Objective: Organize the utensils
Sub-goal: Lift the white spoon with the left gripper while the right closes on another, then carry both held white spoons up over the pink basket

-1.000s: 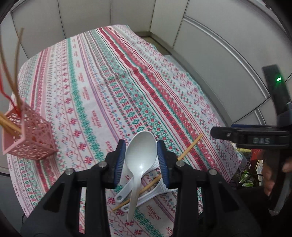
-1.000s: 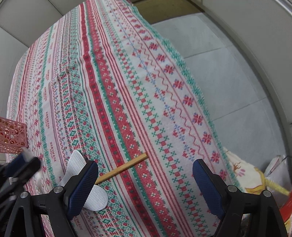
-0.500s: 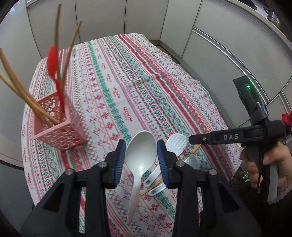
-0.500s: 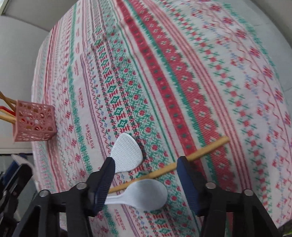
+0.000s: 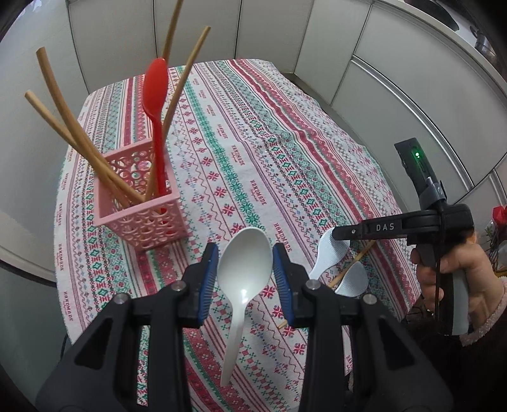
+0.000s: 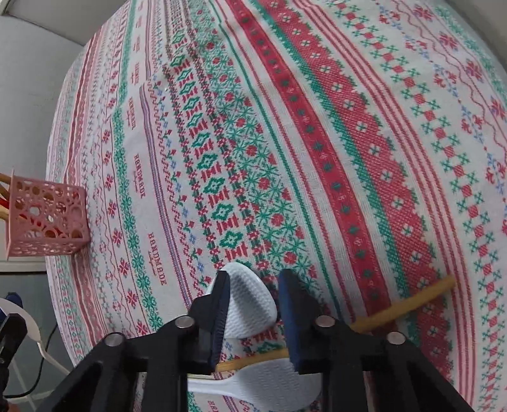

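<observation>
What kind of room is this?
Probably a home kitchen or dining corner: a patterned tablecloth covers the table, a pink utensil holder stands on it, and plain cabinet panels line the walls.

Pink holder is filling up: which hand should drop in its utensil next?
Probably left. The left gripper already clamps the white spoon beside the pink holder. The right gripper, jaws just closing, straddles a textured scoop farther off.
</observation>
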Action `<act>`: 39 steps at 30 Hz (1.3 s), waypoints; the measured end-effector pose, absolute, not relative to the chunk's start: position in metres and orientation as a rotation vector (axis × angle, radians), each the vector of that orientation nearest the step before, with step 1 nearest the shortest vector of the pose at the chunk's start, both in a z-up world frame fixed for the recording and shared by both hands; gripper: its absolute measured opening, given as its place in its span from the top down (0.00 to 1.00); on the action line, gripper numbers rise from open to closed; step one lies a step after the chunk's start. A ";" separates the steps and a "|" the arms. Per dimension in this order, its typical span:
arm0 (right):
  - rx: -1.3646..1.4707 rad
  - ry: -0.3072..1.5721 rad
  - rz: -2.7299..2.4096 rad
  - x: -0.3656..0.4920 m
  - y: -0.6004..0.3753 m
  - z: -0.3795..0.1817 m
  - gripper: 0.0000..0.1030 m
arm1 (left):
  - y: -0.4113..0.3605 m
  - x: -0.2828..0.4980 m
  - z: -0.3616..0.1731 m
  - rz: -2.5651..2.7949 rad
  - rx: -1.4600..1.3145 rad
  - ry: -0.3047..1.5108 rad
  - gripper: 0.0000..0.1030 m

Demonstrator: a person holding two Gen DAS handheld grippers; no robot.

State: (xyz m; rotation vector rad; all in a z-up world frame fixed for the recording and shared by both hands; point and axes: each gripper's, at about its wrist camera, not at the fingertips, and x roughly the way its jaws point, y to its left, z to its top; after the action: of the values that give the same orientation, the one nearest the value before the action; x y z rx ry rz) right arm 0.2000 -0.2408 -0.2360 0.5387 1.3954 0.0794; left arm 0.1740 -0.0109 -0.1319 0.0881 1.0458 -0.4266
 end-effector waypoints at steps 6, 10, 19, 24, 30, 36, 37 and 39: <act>0.576 1.389 0.115 0.202 -0.240 -0.240 0.90 | -0.011 0.173 -0.130 -0.419 0.094 1.035 0.64; 0.574 1.342 0.147 0.197 -0.244 -0.220 0.97 | -0.009 0.174 -0.124 -0.414 0.088 1.016 0.64; 0.510 1.200 0.207 0.180 -0.233 -0.159 0.97 | -0.001 0.170 -0.104 -0.404 0.064 0.946 0.64; 0.444 1.128 0.221 0.167 -0.223 -0.127 0.97 | 0.000 0.164 -0.092 -0.387 0.073 0.893 0.64; 0.388 1.020 0.244 0.153 -0.208 -0.091 0.97 | 0.002 0.157 -0.075 -0.382 0.057 0.807 0.64; 0.328 0.915 0.253 0.138 -0.190 -0.056 0.97 | 0.007 0.149 -0.053 -0.391 0.001 0.704 0.64; 0.322 0.902 0.253 0.137 -0.188 -0.052 0.97 | 0.008 0.148 -0.051 -0.391 -0.006 0.693 0.64; 0.312 0.870 0.255 0.133 -0.184 -0.042 0.97 | 0.013 0.146 -0.044 -0.390 -0.028 0.656 0.64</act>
State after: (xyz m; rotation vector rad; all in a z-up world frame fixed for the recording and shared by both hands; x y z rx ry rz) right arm 0.1330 -0.1843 -0.0419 0.3117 0.8696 0.2554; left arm 0.1462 0.0128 -0.0437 -0.0281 0.6564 -0.3898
